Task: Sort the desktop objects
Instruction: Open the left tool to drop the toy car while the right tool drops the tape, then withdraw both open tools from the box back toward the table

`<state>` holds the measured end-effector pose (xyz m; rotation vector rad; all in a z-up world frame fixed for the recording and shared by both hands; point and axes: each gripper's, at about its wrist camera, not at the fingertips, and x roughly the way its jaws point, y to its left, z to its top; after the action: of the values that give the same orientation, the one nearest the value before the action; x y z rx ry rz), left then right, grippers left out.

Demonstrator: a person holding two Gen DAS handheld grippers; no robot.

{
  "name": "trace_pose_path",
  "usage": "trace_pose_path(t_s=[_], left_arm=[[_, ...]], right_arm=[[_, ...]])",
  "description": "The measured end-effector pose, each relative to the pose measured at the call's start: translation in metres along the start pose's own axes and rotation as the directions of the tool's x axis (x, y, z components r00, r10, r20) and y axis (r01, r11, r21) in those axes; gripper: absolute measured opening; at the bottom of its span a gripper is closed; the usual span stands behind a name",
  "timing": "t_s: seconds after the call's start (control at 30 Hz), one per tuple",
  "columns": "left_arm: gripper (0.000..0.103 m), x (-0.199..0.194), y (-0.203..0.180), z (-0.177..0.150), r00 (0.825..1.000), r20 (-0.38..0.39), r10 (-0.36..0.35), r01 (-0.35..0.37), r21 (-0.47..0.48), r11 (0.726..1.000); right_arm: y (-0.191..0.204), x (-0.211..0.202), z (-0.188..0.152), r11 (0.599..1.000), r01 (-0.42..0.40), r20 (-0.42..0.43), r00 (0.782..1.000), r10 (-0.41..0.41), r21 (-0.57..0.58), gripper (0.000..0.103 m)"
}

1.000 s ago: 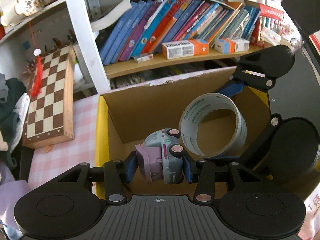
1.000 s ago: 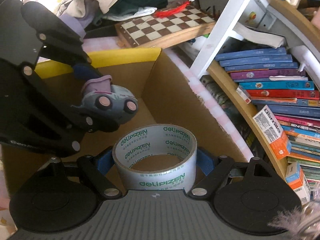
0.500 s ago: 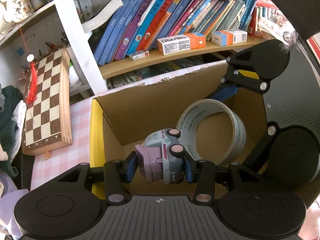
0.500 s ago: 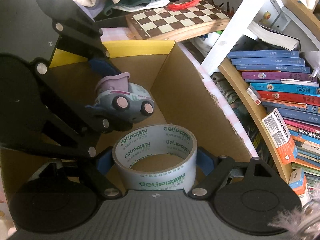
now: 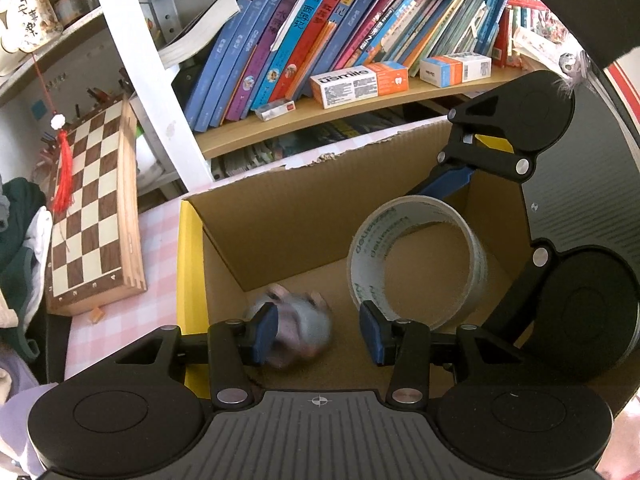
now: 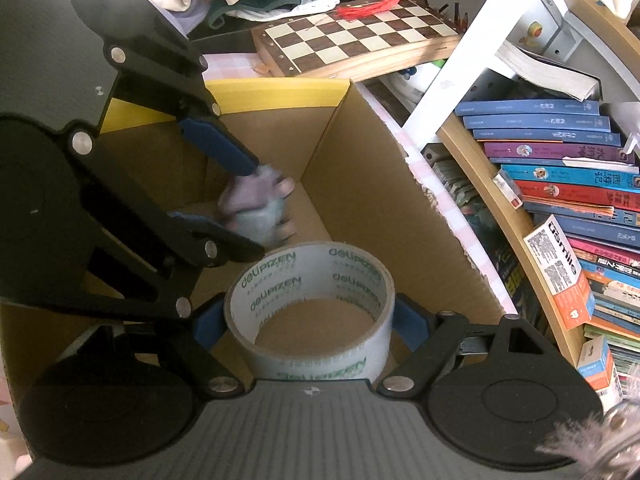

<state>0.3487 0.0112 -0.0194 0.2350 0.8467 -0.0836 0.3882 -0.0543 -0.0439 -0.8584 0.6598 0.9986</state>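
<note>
Over the cardboard box point(image 5: 280, 232) on the tabletop point(image 5: 120, 320), we work both tongs at once. The right tongs point(image 6: 310, 320) grip the tape roll point(image 6: 312, 300) above the box floor; best to lower it clear of the toy before letting go. The left tongs point(image 5: 318, 332) stand apart, pads off the toy car point(image 5: 300, 320), which shows blurred, seemingly dropping inside the box.

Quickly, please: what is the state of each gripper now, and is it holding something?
Left gripper: open; the blurred toy car sits loose between the fingers, clear of one pad.
Right gripper: closed on the tape roll.
</note>
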Motion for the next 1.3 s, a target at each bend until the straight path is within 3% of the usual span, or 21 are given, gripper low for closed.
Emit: trace_pose_path(t_s=[0.3,0.8,1.07,1.3], left_arm=[[0.056,-0.019,0.003,0.001,0.998,0.067,0.005,-0.003,-0.027,1.0],[0.073,-0.082,0.002,-0.007,0.977,0.209,0.032,-0.019,-0.061,0.998],[0.088,-0.124,0.005,-0.025,0.954,0.294,0.053,-0.02,-0.113,0.993],[0.089,-0.152,0.01,-0.05,0.942,0.332,0.054,-0.007,-0.142,0.99]], right_arm=[[-0.007,-0.016,0.0,0.999,0.022,0.041,0.999,-0.024,0.033,0.095],[-0.01,-0.068,-0.009,0.982,0.085,0.12,0.987,-0.107,0.17,0.096],[0.007,-0.117,-0.021,0.936,0.139,0.198,0.957,-0.211,0.323,0.097],[0.03,-0.154,-0.034,0.876,0.168,0.224,0.929,-0.294,0.453,0.097]])
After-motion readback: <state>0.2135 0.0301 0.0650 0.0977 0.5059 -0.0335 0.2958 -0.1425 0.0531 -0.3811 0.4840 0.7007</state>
